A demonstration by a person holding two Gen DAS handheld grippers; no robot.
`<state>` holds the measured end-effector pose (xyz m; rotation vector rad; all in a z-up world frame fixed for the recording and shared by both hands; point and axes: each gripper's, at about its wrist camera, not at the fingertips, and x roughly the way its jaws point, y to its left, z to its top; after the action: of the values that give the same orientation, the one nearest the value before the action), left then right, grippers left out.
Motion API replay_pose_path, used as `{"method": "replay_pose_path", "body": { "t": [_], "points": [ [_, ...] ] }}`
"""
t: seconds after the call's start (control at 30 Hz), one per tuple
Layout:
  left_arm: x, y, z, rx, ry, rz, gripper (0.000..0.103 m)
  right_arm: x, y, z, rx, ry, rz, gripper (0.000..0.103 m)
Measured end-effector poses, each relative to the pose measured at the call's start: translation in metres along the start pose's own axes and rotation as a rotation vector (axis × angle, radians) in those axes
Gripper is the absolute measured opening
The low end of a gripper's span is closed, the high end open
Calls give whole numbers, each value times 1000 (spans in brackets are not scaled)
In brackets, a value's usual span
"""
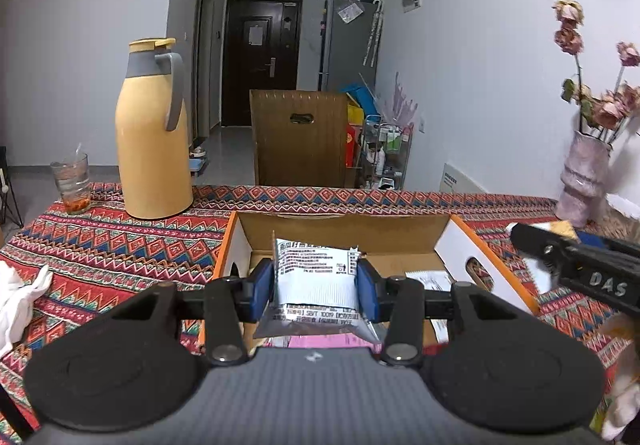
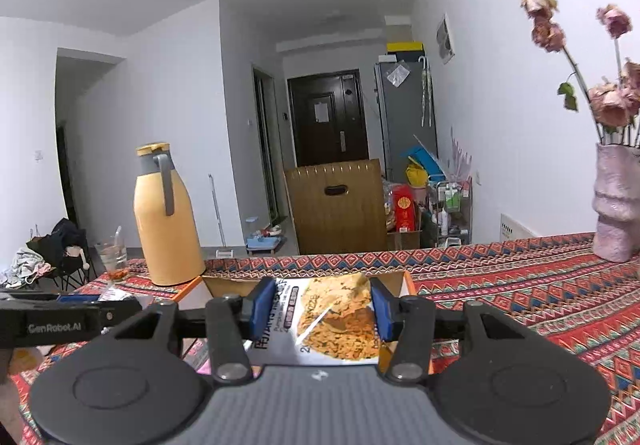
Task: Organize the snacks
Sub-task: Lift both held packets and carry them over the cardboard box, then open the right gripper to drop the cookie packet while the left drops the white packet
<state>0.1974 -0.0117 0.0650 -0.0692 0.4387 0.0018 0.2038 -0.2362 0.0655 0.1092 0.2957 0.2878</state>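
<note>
The left gripper (image 1: 316,285) pinches a white printed snack packet (image 1: 316,273) directly above the open orange-edged cardboard box (image 1: 464,241); the right gripper (image 2: 320,305) pinches a cracker-picture packet (image 2: 336,321) near the box's right side.

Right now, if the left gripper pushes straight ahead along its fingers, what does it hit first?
Probably the far wall of the open cardboard box; the left gripper holds a white snack packet above the box interior. Depth is uncertain.

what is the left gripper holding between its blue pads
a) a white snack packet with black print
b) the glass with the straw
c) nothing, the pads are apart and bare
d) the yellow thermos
a: in the left wrist view the left gripper has its blue pads pressed on both sides of a white snack packet with black print, above the open cardboard box.
</note>
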Motion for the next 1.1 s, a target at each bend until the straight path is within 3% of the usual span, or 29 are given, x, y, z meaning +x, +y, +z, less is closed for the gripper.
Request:
{"method": "replay_pose_path", "body": {
  "t": [0.27,0.43,0.5,0.57,0.63,0.7,0.73,0.8,0.9,1.1],
  "points": [
    [49,11,-6,-56,42,33,45,65,-9,-6,25,108,-34,49],
    [69,16,-16,-62,93,26,45,87,-13,-17,27,161,-37,49],
    [71,16,-19,-59,97,15,50,90,-13,-21,26,177,-33,49],
    [70,17,-20,-59,93,9,51,91,-12,-24,24,190,-32,59],
    [68,17,-20,-62,88,3,57,90,-13,-24,26,186,-49,62],
    [64,18,-20,-73,74,11,81,88,-15,-23,40,184,-56,74],
    [63,18,-20,-77,62,21,86,87,-17,-23,45,179,-64,85],
    [60,20,-19,-85,48,30,99,83,-19,-23,52,164,-81,91],
    [56,21,-16,-96,32,37,103,80,-22,-20,70,159,-88,102],
    [41,17,-8,-97,11,34,103,64,-22,-11,67,113,-95,103]
  ]
}}
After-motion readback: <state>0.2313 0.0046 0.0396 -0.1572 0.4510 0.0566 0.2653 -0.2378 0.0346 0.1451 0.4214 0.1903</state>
